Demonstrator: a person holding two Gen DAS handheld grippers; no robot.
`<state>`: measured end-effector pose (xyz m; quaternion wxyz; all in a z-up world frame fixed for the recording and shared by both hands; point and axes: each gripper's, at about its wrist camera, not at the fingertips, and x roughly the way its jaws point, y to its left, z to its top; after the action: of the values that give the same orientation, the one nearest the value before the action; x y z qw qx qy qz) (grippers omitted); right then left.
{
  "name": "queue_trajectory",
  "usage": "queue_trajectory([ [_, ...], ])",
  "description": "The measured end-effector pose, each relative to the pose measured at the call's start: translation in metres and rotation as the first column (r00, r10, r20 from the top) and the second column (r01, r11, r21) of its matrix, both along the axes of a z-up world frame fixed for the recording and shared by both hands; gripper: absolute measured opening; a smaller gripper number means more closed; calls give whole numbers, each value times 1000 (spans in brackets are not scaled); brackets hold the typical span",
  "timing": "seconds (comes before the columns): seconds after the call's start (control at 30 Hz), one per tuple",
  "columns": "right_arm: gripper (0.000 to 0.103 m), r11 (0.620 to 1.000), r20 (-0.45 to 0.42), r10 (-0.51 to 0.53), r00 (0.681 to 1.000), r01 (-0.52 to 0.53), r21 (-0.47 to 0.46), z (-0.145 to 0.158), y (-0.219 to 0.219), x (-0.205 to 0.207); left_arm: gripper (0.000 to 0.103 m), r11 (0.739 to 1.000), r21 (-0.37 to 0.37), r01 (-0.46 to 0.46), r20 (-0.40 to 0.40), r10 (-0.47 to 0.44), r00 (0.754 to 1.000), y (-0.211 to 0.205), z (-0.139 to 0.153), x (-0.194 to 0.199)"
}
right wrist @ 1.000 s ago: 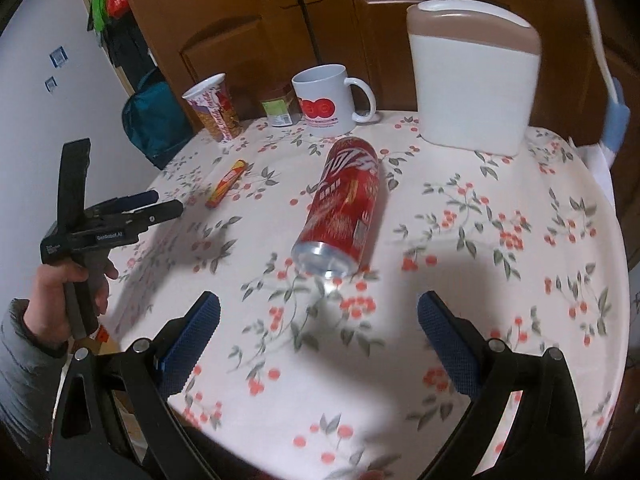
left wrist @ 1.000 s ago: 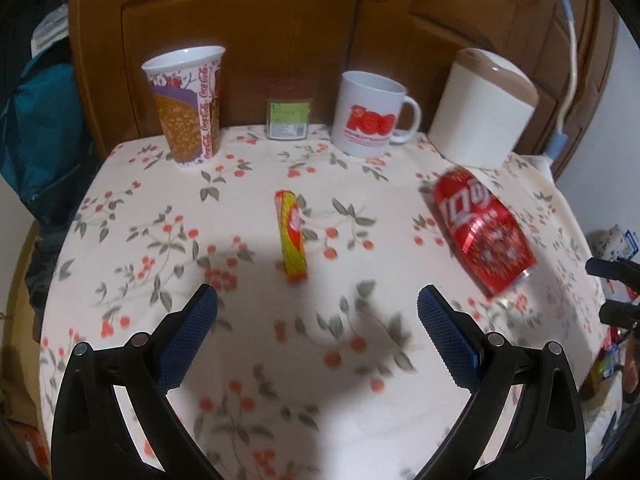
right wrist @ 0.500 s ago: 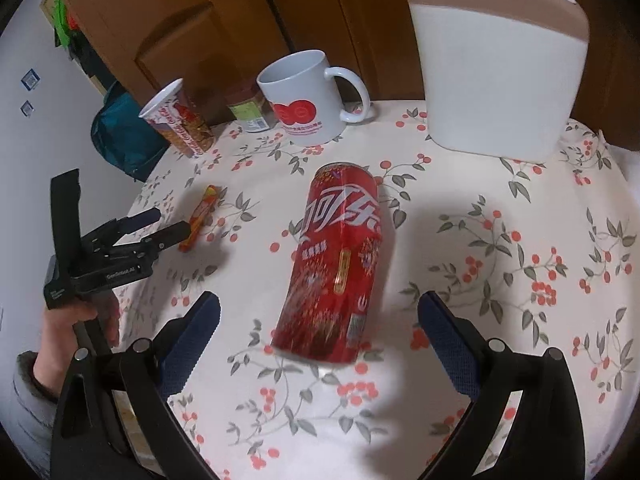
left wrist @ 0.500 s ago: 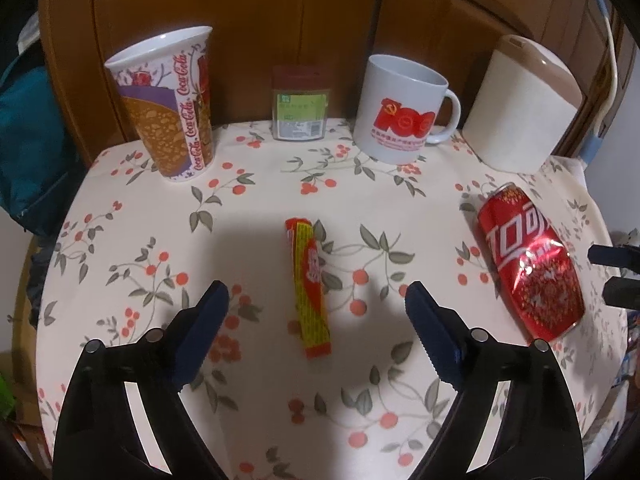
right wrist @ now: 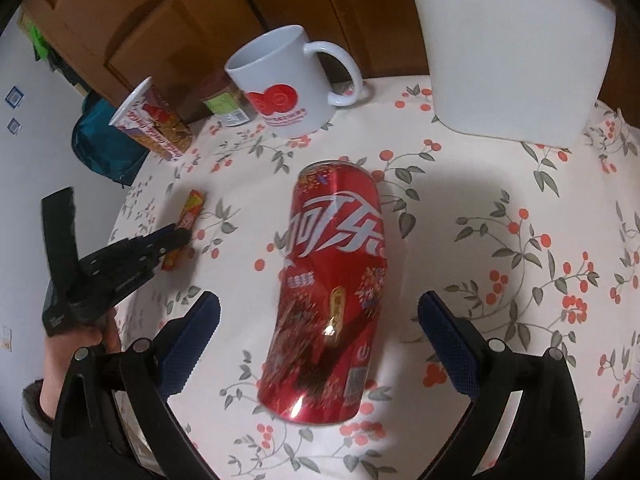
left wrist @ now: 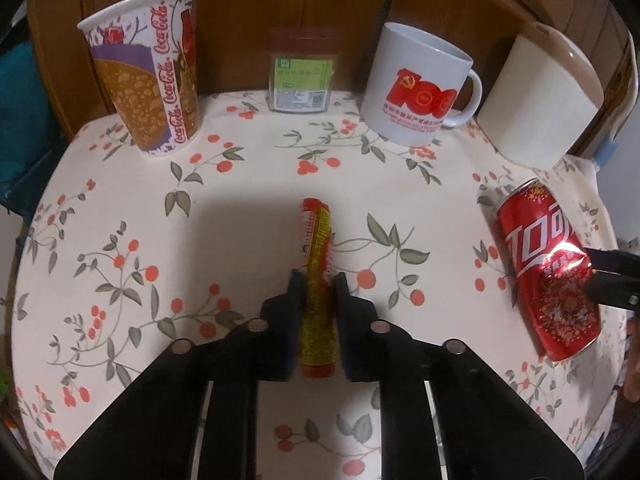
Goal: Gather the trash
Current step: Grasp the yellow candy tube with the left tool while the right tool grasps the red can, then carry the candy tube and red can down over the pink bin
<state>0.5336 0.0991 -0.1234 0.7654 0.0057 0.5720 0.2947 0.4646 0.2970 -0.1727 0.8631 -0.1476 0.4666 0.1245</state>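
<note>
A red and yellow candy tube [left wrist: 317, 240] lies on the floral tablecloth [left wrist: 200, 216]. My left gripper [left wrist: 318, 280] is shut on the tube's near half, one pad on each side; it also shows in the right wrist view [right wrist: 176, 236]. A red cola can [right wrist: 332, 280] lies on its side, with its bottom end between the open jaws of my right gripper [right wrist: 318, 308]. The can shows at the right in the left wrist view [left wrist: 548, 272], with the right gripper's fingertips [left wrist: 612, 276] beside it.
At the table's back stand a Coca-Cola paper cup [left wrist: 148, 68], a small jar with a green label [left wrist: 302, 74], a white mug [left wrist: 416, 84] and a white bin with a brown lid [left wrist: 540, 92]. Wooden doors are behind. A teal bag [right wrist: 104, 140] is left of the table.
My left gripper moved forward over the candy tube and closed on it. My right gripper advanced until the can lies between its open jaws.
</note>
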Motion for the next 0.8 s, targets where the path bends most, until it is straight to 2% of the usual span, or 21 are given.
queue_trajectory([
  [0.2, 98, 1000, -57, -9, 998, 11, 21, -16, 1, 10, 13, 998, -59, -16, 45, 19, 999, 6, 7, -10],
  [0.3, 89, 1000, -73, 3, 997, -2, 21, -21, 6, 10, 13, 997, -82, -7, 77, 14, 997, 5, 12, -23],
  [0.4, 69, 1000, -86, 3, 996, -1, 25, -24, 8, 9, 13, 996, -86, 9, 101, -1, 995, -1, 21, -34],
  [0.43, 57, 1000, -86, 10, 996, -8, 28, -24, 9, 8, 13, 996, -86, 14, 107, -5, 994, -3, 23, -38],
  [0.47, 40, 1000, -81, 15, 997, -13, 24, -24, 10, 7, 13, 996, -89, 20, 114, -10, 993, -5, 26, -42],
  [0.8, 35, 999, 72, 43, 996, -42, -14, -1, -1, -17, 13, 993, -100, 60, 160, -44, 986, -26, 42, -83],
])
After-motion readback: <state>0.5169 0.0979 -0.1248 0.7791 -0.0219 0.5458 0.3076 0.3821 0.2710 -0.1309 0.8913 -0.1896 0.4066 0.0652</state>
